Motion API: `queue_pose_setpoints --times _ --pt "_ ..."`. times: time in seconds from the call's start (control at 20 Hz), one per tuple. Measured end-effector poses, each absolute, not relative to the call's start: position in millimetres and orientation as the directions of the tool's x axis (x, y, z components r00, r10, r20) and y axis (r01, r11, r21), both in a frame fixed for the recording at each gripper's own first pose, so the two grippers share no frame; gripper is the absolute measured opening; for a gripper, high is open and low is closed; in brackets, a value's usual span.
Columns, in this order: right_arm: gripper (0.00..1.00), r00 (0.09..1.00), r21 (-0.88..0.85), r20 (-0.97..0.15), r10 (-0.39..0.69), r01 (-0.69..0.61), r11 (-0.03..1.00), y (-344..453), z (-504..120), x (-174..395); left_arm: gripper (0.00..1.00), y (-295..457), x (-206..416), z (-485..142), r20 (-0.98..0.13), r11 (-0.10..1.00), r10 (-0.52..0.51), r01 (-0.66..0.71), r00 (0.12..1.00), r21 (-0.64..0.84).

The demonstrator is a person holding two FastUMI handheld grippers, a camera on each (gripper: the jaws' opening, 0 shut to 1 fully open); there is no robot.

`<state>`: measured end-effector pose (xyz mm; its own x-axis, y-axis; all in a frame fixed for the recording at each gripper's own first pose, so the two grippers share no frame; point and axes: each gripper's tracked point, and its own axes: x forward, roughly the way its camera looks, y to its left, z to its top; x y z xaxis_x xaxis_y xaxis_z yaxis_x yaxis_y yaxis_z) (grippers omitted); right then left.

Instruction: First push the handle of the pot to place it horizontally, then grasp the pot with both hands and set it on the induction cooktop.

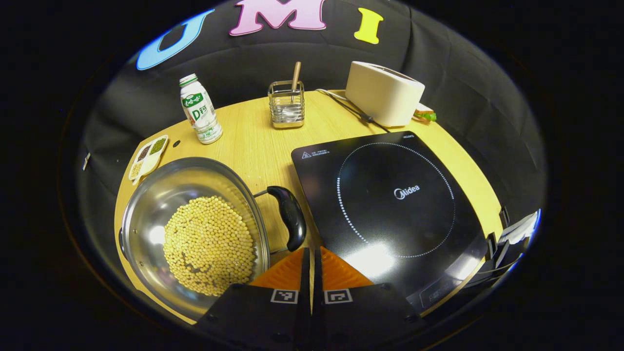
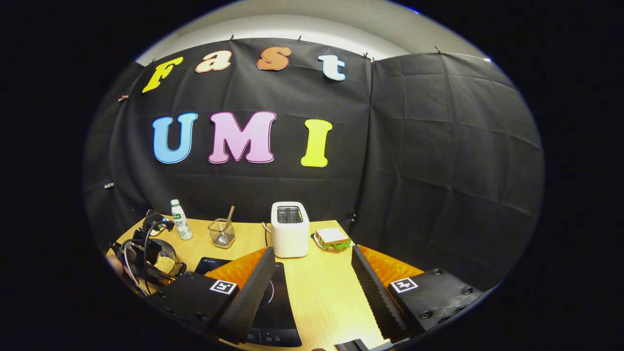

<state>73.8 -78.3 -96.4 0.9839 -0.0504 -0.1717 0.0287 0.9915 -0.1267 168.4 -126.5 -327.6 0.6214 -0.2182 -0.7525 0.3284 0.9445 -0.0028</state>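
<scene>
The pot [image 1: 146,229] is polished metal, bright and mirror-like along its inner wall, and its handle [image 1: 290,216] looks like smooth, glossy dark plastic. The induction cooktop [image 1: 390,195] has a glassy top that throws back a hard glare. The desk [image 1: 253,146] shows pale wood grain with a matt finish. The toaster [image 1: 385,92] wears a smooth, satin shell. The utensil holder [image 1: 286,105] is shiny wire mesh, and the bottle [image 1: 200,109] looks like plastic with a printed wrap.
</scene>
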Motion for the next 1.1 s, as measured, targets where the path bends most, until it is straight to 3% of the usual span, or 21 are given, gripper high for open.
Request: queue_pose_setpoints --times 0.4,0.85,0.95,1.05,1.1 --pt "0.98 0.983 -0.137 -0.183 0.018 -0.044 0.99 -34 -100 71 0.05 -122 127 -279 -0.628 0.94 -0.289 0.337 0.722 -0.045" --pt "0.98 0.964 -0.146 -0.255 0.074 -0.114 0.983 40 -121 69 0.07 -17 89 -222 -0.457 0.972 -0.225 0.229 0.861 -0.047" --pt "0.98 0.958 -0.138 -0.27 0.098 -0.139 0.981 65 -125 71 0.11 16 87 -213 -0.428 0.98 -0.192 0.197 0.883 -0.033" --pt "0.98 0.949 -0.138 -0.289 0.123 -0.168 0.976 92 -131 76 0.22 46 87 -205 -0.403 0.986 -0.161 0.167 0.901 -0.021" --pt "0.98 0.946 -0.146 -0.296 0.132 -0.181 0.973 103 -133 78 0.39 61 87 -202 -0.393 0.988 -0.15 0.154 0.907 -0.023"
